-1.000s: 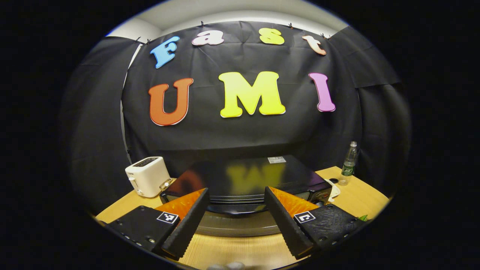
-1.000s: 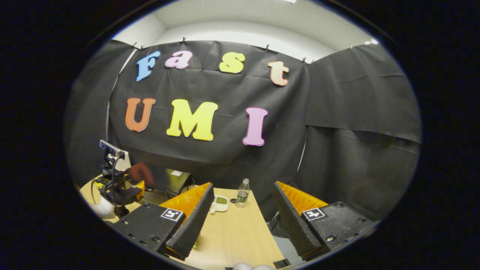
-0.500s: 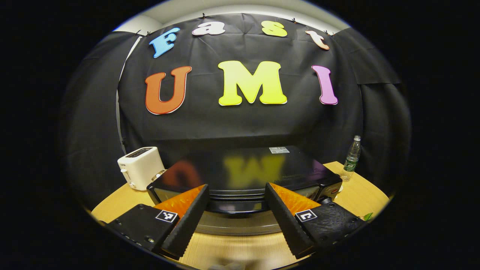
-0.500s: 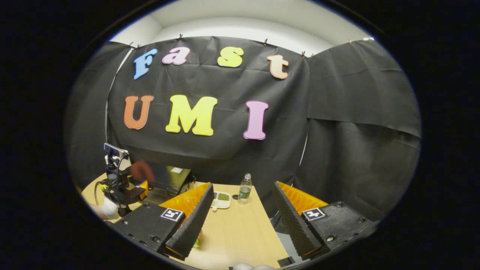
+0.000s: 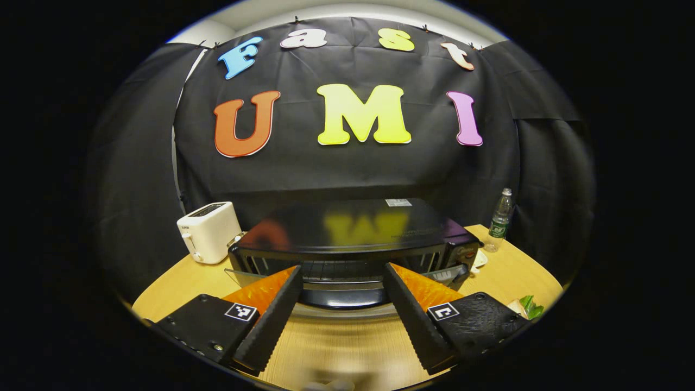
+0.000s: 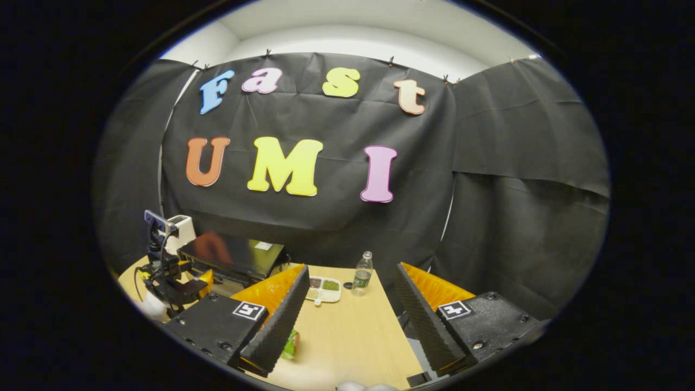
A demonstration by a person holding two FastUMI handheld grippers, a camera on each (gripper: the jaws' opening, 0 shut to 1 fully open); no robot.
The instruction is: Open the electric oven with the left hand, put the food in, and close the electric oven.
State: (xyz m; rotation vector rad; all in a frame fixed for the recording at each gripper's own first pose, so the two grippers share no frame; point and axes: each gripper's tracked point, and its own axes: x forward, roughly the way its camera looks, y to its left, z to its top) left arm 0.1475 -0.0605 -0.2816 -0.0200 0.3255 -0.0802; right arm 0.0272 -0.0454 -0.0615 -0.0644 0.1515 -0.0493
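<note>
left tool (image 5: pixel 339 320) wide, level at oven (image 5: pixel 353 239) door | right tool (image 6: pixel 347 326) wide, over table (image 6: pixel 347 331)

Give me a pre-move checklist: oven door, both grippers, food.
1. Door fully open: not ok. It is only tilted partway, with the rack showing behind it.
2. Left gripper on handle: cannot tell. The handle lies between its fingers, the jaws are wide, and no clamp shows.
3. Right gripper free: ok. It is open and empty.
4. Food in hand: not ok. It lies on the table beside the right gripper's finger.
5. Oven front clear: ok. The bottle and tray stand off to its side.
</note>
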